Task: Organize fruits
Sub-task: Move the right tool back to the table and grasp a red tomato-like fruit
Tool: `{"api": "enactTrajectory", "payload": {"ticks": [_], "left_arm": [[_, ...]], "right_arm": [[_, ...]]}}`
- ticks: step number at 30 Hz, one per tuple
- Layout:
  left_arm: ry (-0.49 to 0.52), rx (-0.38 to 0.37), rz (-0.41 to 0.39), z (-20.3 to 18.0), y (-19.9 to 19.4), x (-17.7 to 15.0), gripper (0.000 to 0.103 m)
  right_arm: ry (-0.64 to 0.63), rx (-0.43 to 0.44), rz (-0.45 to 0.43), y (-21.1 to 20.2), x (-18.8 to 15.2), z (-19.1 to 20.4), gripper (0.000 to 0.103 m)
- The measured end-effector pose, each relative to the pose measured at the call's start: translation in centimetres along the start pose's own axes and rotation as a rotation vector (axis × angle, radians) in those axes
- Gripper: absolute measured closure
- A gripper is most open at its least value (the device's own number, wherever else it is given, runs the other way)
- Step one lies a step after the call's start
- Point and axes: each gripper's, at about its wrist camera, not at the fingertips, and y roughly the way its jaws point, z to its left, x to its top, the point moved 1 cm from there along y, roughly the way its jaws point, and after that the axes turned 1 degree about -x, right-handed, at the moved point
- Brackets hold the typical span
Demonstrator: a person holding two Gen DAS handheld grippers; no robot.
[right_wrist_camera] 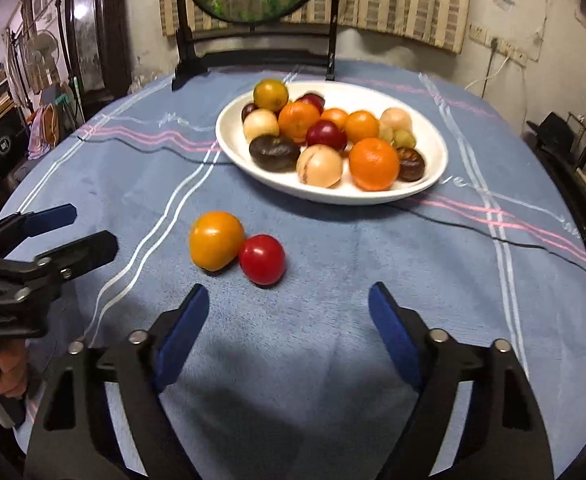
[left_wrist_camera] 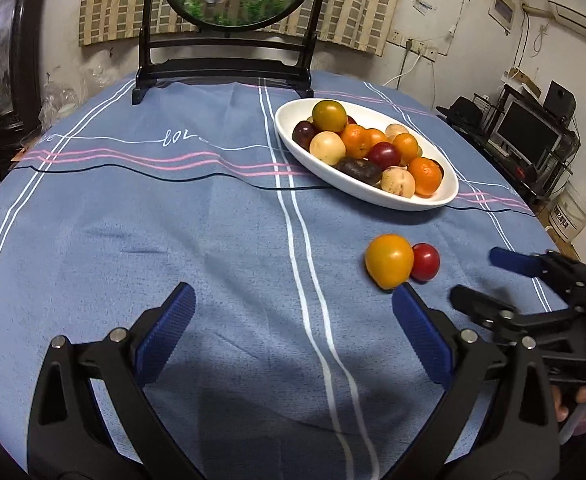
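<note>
A yellow-orange fruit [left_wrist_camera: 389, 261] [right_wrist_camera: 216, 240] and a small red fruit [left_wrist_camera: 426, 262] [right_wrist_camera: 262, 259] lie touching on the blue tablecloth. A white oval bowl [left_wrist_camera: 289, 136] [right_wrist_camera: 229, 148] behind them holds several oranges, plums and pale fruits. My left gripper [left_wrist_camera: 293, 296] is open and empty, the loose fruits just beyond its right finger. My right gripper [right_wrist_camera: 289, 294] is open and empty, a little short of the red fruit. Each gripper shows in the other's view: the right one [left_wrist_camera: 481, 280] and the left one [right_wrist_camera: 73, 228].
A black wooden stand with a round goldfish panel [left_wrist_camera: 229, 68] [right_wrist_camera: 253, 52] stands at the table's far edge. The round table's edge [left_wrist_camera: 553, 240] curves away on the right, with shelves and a monitor [left_wrist_camera: 529, 132] beyond.
</note>
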Motion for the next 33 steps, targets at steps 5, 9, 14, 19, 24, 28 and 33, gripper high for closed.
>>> {"api": "enactTrajectory", "payload": {"ticks": [5, 9, 14, 19, 24, 28, 33], "left_arm": [[0.004, -0.001, -0.004, -0.1, -0.1, 0.0, 0.003], [0.005, -0.004, 0.003, -0.2, 0.1, 0.0, 0.003], [0.006, -0.004, 0.000, -0.2, 0.0, 0.0, 0.003], [0.006, -0.006, 0.000, -0.2, 0.0, 0.0, 0.003], [0.006, -0.006, 0.001, -0.1, 0.1, 0.0, 0.003], [0.003, -0.007, 0.006, 0.0, 0.2, 0.0, 0.003], [-0.004, -0.009, 0.014, 0.0, 0.4, 0.0, 0.003]], "right_arm": [[-0.002, -0.002, 0.022, 1.3, 0.1, 0.2, 0.022], [-0.008, -0.007, 0.029, 1.8, 0.4, 0.1, 0.029], [-0.033, -0.011, 0.036, 2.5, 1.1, 0.4, 0.036], [-0.047, 0.007, 0.028, 2.9, 1.5, 0.9, 0.044], [-0.050, 0.016, 0.046, 3.6, 1.6, 0.9, 0.054], [-0.032, 0.029, 0.053, 4.1, 1.9, 0.7, 0.059], [-0.033, 0.035, 0.054, 4.4, 2.0, 0.9, 0.059]]}}
